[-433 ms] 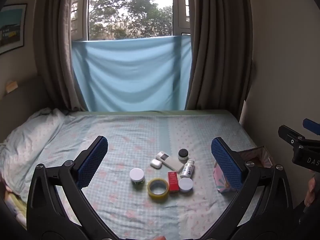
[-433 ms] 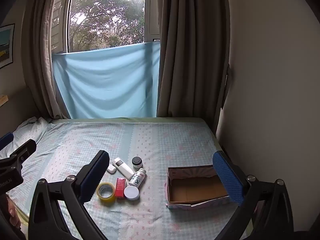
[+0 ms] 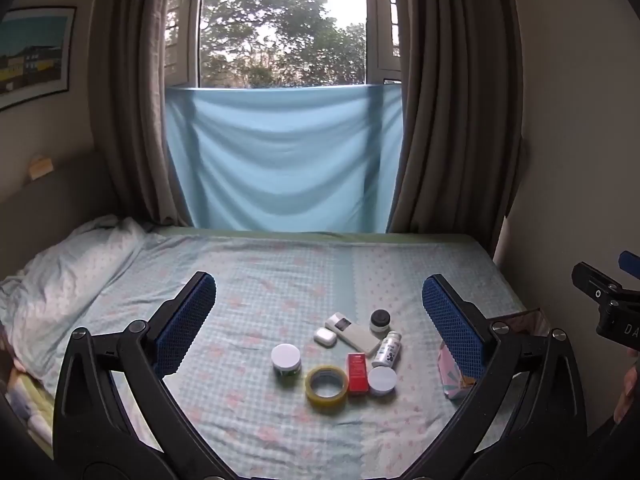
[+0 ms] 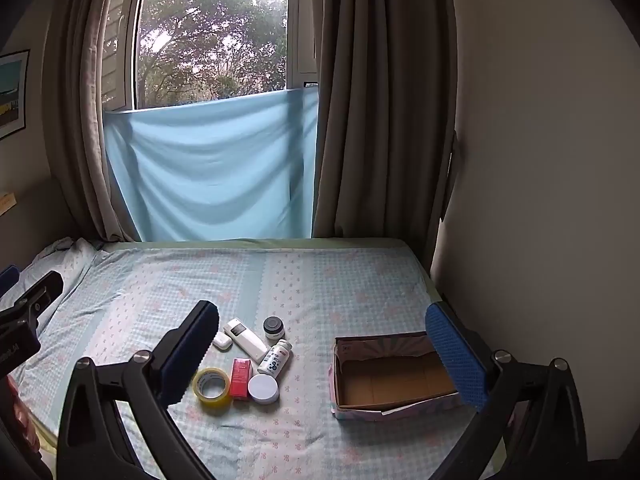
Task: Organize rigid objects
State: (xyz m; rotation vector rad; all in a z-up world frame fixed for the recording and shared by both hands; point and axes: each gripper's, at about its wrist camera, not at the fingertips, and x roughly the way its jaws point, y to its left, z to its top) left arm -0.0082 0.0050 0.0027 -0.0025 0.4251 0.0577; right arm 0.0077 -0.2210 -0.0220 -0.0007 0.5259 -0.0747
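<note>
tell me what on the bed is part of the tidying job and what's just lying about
Job:
box
tape
red carton
white-lid jar
flat white jar
bottle
remote
earbud case
black-lid jar

Lying about:
pillow
curtains
picture

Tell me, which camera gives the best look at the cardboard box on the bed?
The right wrist view: the cardboard box shows whole, open-topped and empty. In the left wrist view, only a corner of it peeks out behind the tool's finger.
</note>
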